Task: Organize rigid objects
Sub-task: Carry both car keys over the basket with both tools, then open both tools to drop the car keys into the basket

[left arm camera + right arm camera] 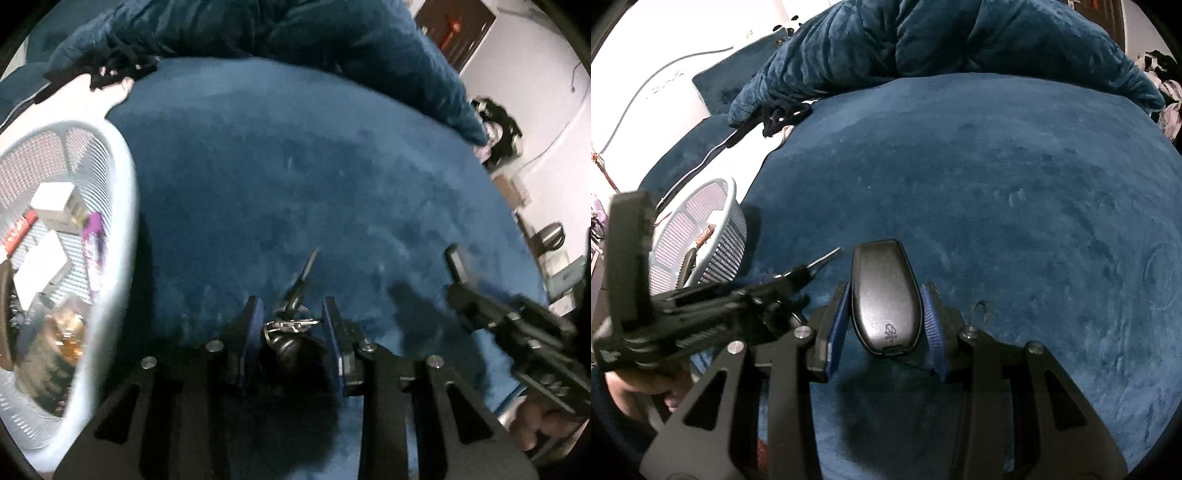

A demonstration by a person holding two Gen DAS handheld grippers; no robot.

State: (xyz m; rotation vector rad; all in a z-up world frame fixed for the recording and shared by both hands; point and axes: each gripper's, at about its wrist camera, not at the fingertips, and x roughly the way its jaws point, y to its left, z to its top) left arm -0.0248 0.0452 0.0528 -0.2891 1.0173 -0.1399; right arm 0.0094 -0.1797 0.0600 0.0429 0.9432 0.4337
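My left gripper (291, 314) straddles a bunch of keys (295, 317) on a ring, lying on the blue plush bed cover (295, 166); the jaws stand apart and I cannot tell whether the pads touch the keys. One key blade (309, 264) points away from me. My right gripper (884, 299) has a dark grey oblong device (884, 299) between its blue pads (837, 321); the pads lie against its sides. The right gripper also shows in the left wrist view (517, 325), and the left gripper in the right wrist view (701, 314).
A pale blue slotted basket (122, 206) stands at the left on the bed, holding white boxes, a purple item and other small things. It also shows in the right wrist view (731, 229). A rumpled blue duvet (923, 33) lies at the far edge.
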